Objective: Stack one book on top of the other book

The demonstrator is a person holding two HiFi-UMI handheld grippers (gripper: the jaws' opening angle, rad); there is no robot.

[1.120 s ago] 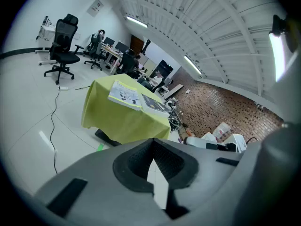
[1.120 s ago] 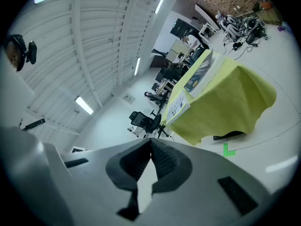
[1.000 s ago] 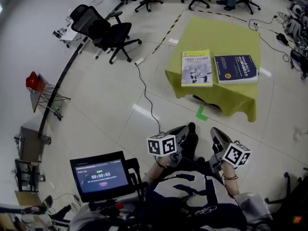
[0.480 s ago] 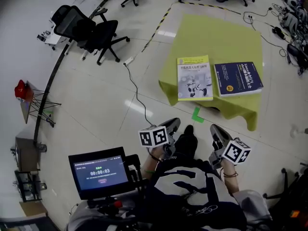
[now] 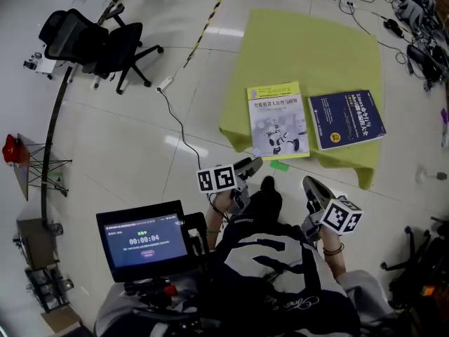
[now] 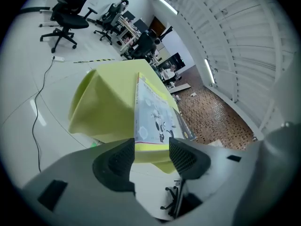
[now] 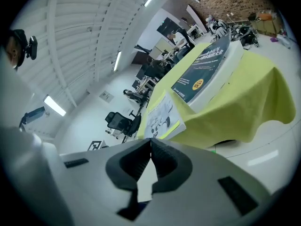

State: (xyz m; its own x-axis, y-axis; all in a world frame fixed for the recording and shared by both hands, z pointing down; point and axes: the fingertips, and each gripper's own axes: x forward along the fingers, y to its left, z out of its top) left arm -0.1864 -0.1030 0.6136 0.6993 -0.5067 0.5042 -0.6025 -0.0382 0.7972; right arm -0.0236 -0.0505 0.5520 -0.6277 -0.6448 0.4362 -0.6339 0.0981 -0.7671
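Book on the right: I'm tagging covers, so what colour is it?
The book is dark blue with pale lettering, best seen in the head view.

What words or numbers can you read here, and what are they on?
"00:00:04", on the black-framed dark screen at lower left.
Too small to read: cover print of the yellow-and-white book on the yellow-green tablecloth.
Too small to read: cover print of the dark blue book beside it.

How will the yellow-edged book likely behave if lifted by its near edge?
The yellow-edged book looks thinner than the blue book, so it would probably sag when held by one edge. Its smooth-looking cover may slip. Lying flat on the cloth, it shouldn't roll.
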